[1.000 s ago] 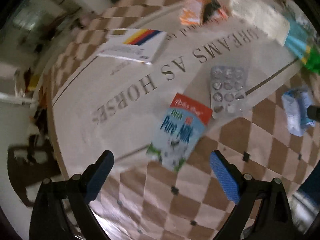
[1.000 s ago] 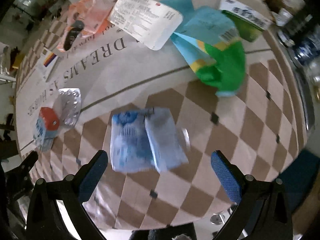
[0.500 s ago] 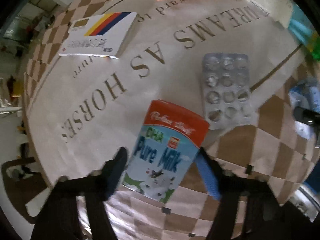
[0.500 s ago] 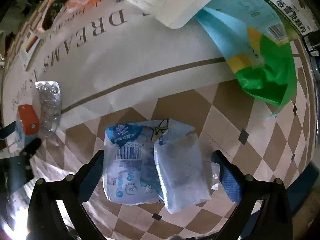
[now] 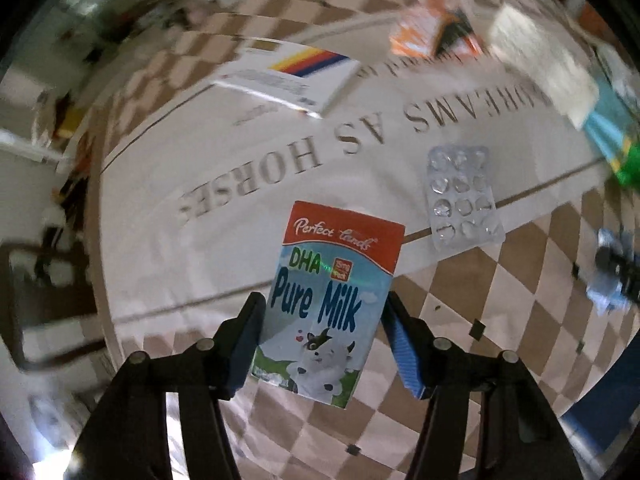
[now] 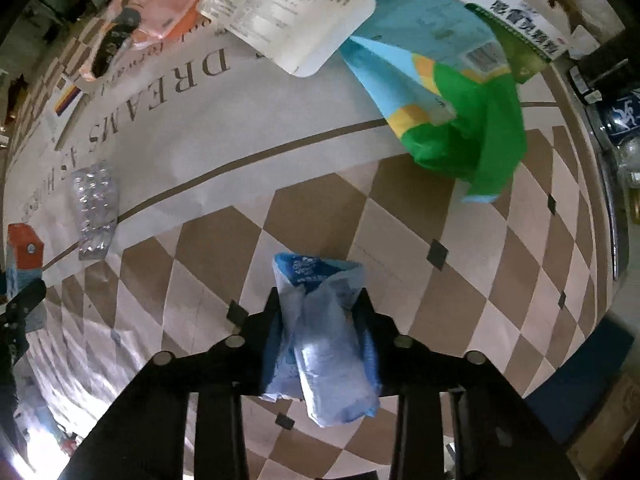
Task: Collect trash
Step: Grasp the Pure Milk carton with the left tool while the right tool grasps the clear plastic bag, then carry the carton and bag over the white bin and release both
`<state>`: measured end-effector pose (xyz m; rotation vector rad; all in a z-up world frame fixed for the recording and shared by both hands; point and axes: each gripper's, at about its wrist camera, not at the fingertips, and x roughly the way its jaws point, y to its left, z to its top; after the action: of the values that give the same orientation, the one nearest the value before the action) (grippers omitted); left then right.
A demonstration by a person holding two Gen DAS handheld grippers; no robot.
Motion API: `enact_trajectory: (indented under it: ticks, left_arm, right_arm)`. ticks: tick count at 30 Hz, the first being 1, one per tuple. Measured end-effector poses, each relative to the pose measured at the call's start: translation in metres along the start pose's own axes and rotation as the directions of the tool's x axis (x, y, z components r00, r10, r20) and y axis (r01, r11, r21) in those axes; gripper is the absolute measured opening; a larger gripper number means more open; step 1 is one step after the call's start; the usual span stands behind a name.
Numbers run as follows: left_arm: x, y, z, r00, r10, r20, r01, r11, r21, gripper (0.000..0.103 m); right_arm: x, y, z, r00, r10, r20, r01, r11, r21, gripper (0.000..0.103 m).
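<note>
My left gripper (image 5: pixel 322 316) is shut on a milk carton (image 5: pixel 332 304) with a red top and "Pure Milk" print, held above the table. My right gripper (image 6: pixel 320 312) is shut on a crumpled blue and white plastic wrapper (image 6: pixel 320 336), lifted off the checked tablecloth (image 6: pixel 460 300). The carton and left gripper also show at the far left of the right wrist view (image 6: pixel 22 256). The wrapper in the right gripper shows at the right edge of the left wrist view (image 5: pixel 612 276).
On the table lie an empty blister pack (image 5: pixel 460 196), a white box with coloured stripes (image 5: pixel 288 74), an orange packet (image 6: pixel 148 12), a white label sheet (image 6: pixel 288 8), a blue and green bag (image 6: pixel 452 96) and a green and white box (image 6: pixel 516 12).
Both grippers were open over their items and have closed on them. The left has lifted the milk carton, the right has squeezed and lifted the blue wrapper.
</note>
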<state>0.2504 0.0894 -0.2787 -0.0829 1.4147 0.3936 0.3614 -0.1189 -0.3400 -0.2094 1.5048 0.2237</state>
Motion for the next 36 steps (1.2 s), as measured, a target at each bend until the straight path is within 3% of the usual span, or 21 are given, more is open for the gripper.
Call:
enact_trajectory:
  ticks: [5, 13, 19, 23, 29, 33, 36]
  left_arm:
    - [-0.026, 0.021, -0.034, 0.998, 0.008, 0.066, 0.0, 0.992, -0.123, 0.055]
    - [-0.063, 0.045, -0.115, 0.985, 0.001, 0.172, 0.035, 0.978, -0.206, 0.054]
    - [-0.077, 0.066, -0.207, 0.977, -0.045, 0.21, 0.103, 0.957, -0.271, 0.054]
    - [-0.064, 0.073, -0.271, 0.979, -0.107, 0.173, 0.159, 0.933, -0.322, 0.054]
    - [-0.006, 0.076, -0.347, 0.971, -0.236, 0.043, 0.232, 0.878, -0.418, 0.054]
    - [0.075, 0.077, -0.379, 0.926, -0.374, -0.058, 0.291, 0.803, -0.52, 0.054]
    - [0.139, 0.072, -0.389, 0.899, -0.425, -0.105, 0.302, 0.775, -0.556, 0.054]
  right_arm:
    - [-0.022, 0.007, -0.026, 0.997, 0.005, 0.072, -0.003, 1.0, -0.023, 0.032]
    - [-0.068, 0.025, -0.099, 0.985, 0.101, 0.138, -0.094, 0.994, -0.058, 0.032]
    - [-0.111, 0.032, -0.192, 0.962, 0.201, 0.183, -0.195, 0.979, -0.054, 0.031]
    - [-0.113, 0.036, -0.258, 0.952, 0.24, 0.188, -0.241, 0.97, -0.019, 0.031]
    - [-0.052, 0.042, -0.333, 0.963, 0.265, 0.044, -0.266, 0.964, 0.021, 0.031]
    - [0.025, 0.049, -0.37, 0.945, 0.314, -0.096, -0.307, 0.949, 0.078, 0.031]
    - [0.097, 0.053, -0.387, 0.918, 0.352, -0.185, -0.327, 0.933, 0.153, 0.031]
